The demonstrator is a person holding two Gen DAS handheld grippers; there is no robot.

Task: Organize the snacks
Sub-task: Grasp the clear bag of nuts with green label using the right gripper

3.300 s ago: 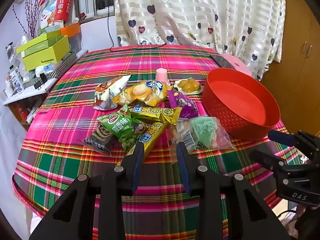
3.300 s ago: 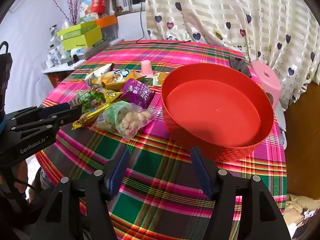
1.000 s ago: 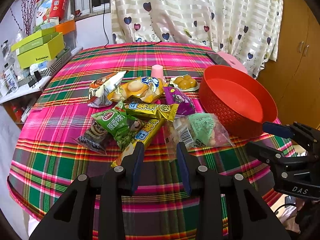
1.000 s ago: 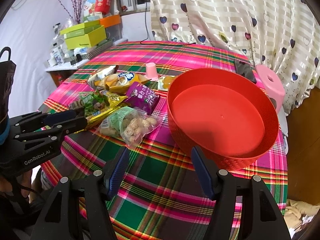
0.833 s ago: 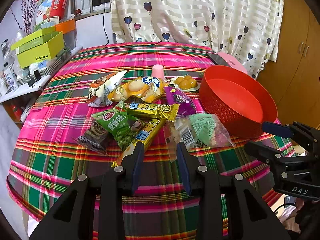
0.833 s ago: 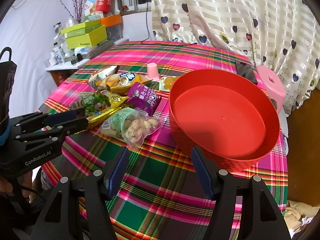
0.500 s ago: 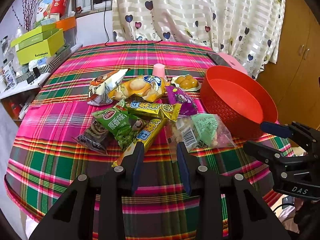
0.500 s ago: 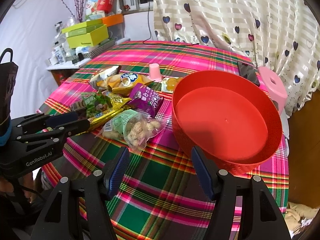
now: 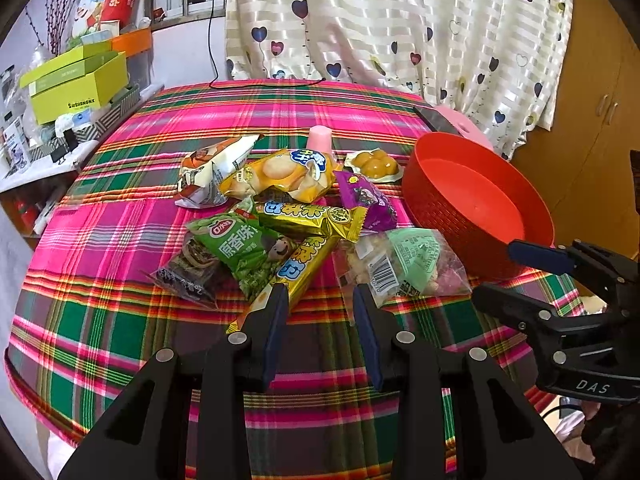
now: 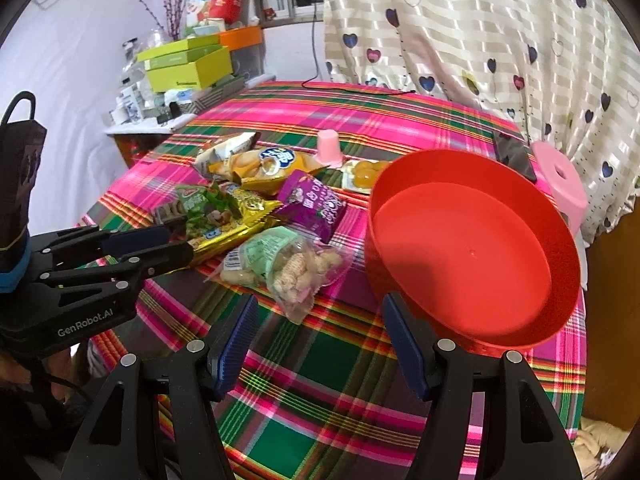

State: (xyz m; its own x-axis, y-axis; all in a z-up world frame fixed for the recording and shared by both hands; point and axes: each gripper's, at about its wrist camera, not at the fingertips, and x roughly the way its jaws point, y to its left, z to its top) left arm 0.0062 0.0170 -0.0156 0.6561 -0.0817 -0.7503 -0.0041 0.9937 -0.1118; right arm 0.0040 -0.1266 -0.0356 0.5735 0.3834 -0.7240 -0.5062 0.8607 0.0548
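Snacks (image 9: 280,220) beside red basket (image 10: 472,248)

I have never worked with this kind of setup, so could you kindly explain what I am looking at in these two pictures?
There is no robot: a person holds a two-finger gripper in each hand, each with a fisheye camera looking along its fingers. One picture is from the left gripper, one from the right gripper; each also shows the other at its edge. Both are open and hold nothing. On the plaid tablecloth lies a pile of snack packets, including a green packet, a purple packet and a clear bag. Beside them stands an empty red basket.
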